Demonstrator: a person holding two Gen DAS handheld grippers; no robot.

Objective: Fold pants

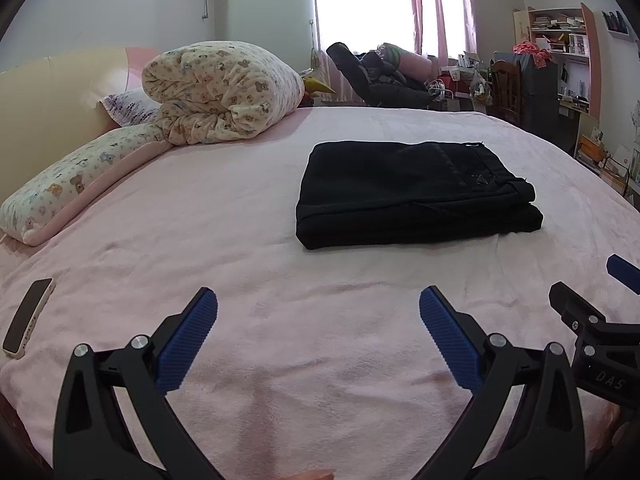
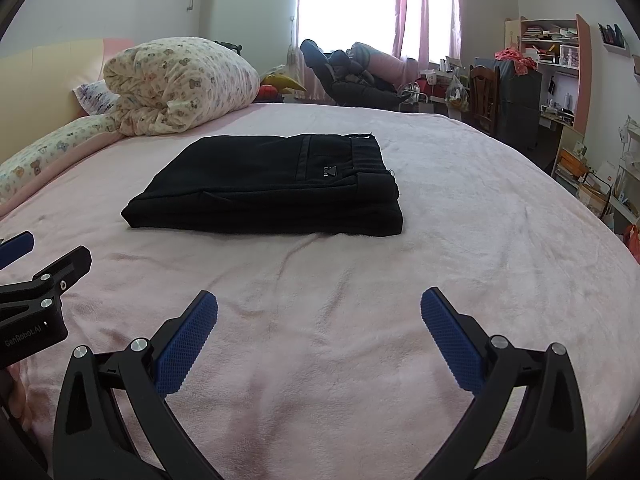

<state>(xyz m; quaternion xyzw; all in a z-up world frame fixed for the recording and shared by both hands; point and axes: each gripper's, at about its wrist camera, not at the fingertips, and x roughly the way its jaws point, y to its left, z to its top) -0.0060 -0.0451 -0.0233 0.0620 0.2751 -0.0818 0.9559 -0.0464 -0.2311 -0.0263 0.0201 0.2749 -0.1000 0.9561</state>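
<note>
a pair of black pants, folded into a thick rectangular stack with the waistband on top, lies flat near the middle of my bed's pink fleece blanket. my left gripper hangs over the bare blanket short of the stack, its blue ribbed pads spread wide and holding nothing. my right gripper sits just beside it, likewise spread wide and empty, touching no cloth. a rolled cream quilt printed with small bears rests at the head of the bed, well apart from the pants, next to a long matching pillow. a dark phone in a pale case lies on the blanket's left edge.
</note>
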